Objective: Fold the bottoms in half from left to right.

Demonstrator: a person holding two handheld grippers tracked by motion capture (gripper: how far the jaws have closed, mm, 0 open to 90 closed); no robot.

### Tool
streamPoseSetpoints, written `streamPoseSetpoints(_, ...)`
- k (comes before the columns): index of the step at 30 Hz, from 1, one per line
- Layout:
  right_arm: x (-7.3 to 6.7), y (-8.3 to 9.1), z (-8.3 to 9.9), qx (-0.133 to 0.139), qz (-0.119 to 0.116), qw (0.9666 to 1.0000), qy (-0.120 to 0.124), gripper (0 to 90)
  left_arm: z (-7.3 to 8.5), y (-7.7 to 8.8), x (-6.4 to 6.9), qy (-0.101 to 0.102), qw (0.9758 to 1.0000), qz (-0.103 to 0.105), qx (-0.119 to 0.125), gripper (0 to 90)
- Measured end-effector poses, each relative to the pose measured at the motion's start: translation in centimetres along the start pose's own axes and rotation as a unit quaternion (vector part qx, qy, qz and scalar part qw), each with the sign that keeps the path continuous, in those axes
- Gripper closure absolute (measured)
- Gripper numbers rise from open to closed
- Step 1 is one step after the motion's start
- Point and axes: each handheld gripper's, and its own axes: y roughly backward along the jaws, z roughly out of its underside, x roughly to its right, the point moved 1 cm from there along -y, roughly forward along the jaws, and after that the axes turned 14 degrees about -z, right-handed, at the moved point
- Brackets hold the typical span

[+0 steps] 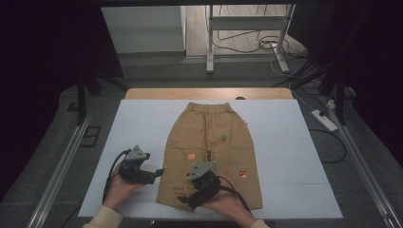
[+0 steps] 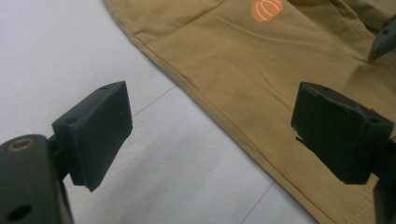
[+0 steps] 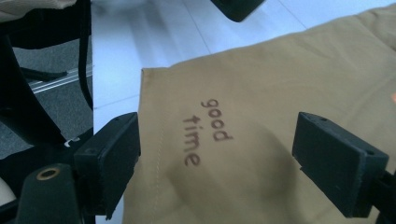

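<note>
High view: tan trousers (image 1: 211, 147) lie flat at the centre of the white surface (image 1: 290, 142), waistband toward the top of the frame. Beyond it, grey floor, a metal stand (image 1: 247, 28) and loose cables at upper right. The left gripper (image 1: 157, 173) sits at lower left by the trouser edge; the right gripper (image 1: 185, 198) hovers over the lower hem.

Left gripper view: jaws spread wide, the trouser side seam running diagonally between them, an orange pumpkin patch (image 2: 266, 9) at the top.

Right gripper view: jaws spread, framing "good time" lettering (image 3: 205, 130) near the hem corner.
</note>
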Motion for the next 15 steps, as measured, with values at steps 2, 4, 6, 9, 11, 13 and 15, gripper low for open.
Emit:
streamPoseSetpoints(2,-0.1,-0.3,-0.1,-0.004,-0.003,1.0,0.001,15.6,0.0,0.0,0.0,0.0,1.0,0.0,0.0,12.5)
streamPoseSetpoints(4,-0.2,-0.9,-0.3,-0.008,-0.006,0.9999,0.005,15.6,0.0,0.0,0.0,-0.001,1.0,0.0,0.0,12.4)
streamPoseSetpoints(6,-0.3,-1.1,-0.3,-0.011,-0.008,0.9999,0.008,15.6,0.0,0.0,0.0,0.0,1.0,0.0,0.0,12.5)
streamPoseSetpoints(9,-0.4,-1.7,-0.6,-0.012,-0.014,0.9998,0.011,15.7,0.0,0.0,-0.1,0.002,1.0,-0.001,0.0,12.4)
streamPoseSetpoints(11,-0.5,-2.0,-0.7,-0.009,-0.016,0.9998,0.011,15.8,0.0,0.0,-0.1,0.002,1.0,-0.001,0.0,12.5)
streamPoseSetpoints(13,-0.5,-2.4,-0.9,-0.014,-0.018,0.9997,0.013,15.8,0.0,0.0,-0.1,0.002,1.0,-0.002,0.001,12.5)
streamPoseSetpoints(15,-0.6,-2.8,-1.0,-0.018,-0.019,0.9995,0.016,15.8,-0.1,0.0,-0.2,0.002,1.0,-0.003,0.001,12.5)
